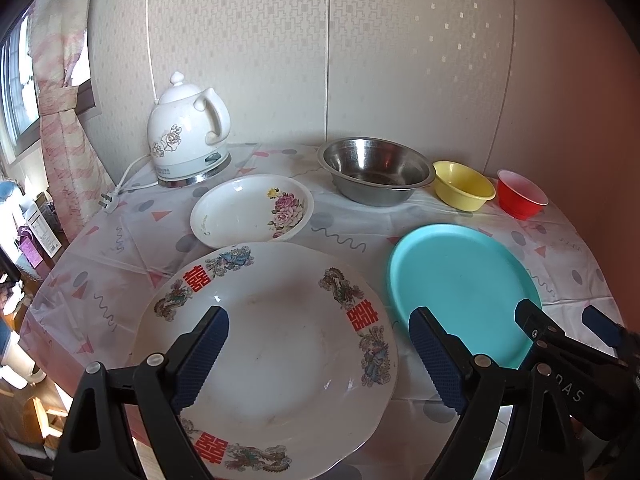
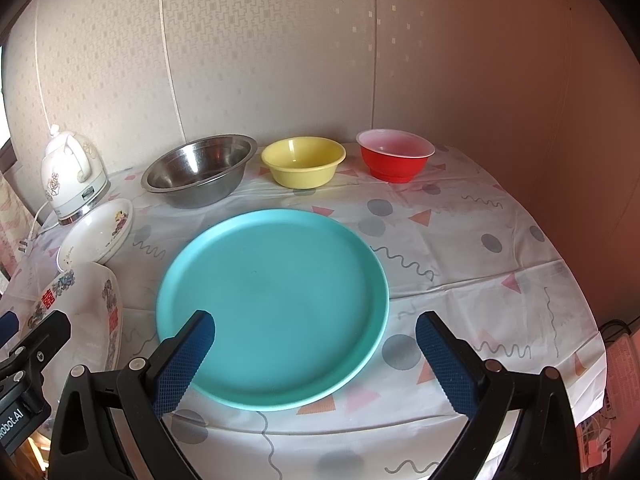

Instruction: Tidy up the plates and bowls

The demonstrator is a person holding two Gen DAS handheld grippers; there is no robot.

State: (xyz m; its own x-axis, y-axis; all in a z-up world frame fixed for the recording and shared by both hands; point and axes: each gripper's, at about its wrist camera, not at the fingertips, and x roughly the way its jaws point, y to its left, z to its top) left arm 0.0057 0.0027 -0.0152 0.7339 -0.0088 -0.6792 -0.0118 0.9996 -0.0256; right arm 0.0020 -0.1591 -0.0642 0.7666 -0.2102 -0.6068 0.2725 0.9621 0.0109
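A large white plate with red characters (image 1: pixel 276 356) lies at the table's front left, and my left gripper (image 1: pixel 316 340) hovers open just above its near half. Behind it sits a smaller white dish with a pink flower (image 1: pixel 252 210). The turquoise plate (image 2: pixel 272 304) lies flat in the middle, with my right gripper (image 2: pixel 314 344) open over its near rim. Along the wall stand a steel bowl (image 2: pixel 200 172), a yellow bowl (image 2: pixel 303 162) and a red bowl (image 2: pixel 394 156). The right gripper (image 1: pixel 560 320) also shows at the right edge of the left wrist view.
A white electric kettle (image 1: pixel 186 132) with its unplugged cord (image 1: pixel 120 188) stands at the back left corner. The patterned tablecloth (image 2: pixel 480 264) drapes over the round table's edge. A wall runs close behind the bowls; a curtain (image 1: pixel 60 128) hangs at far left.
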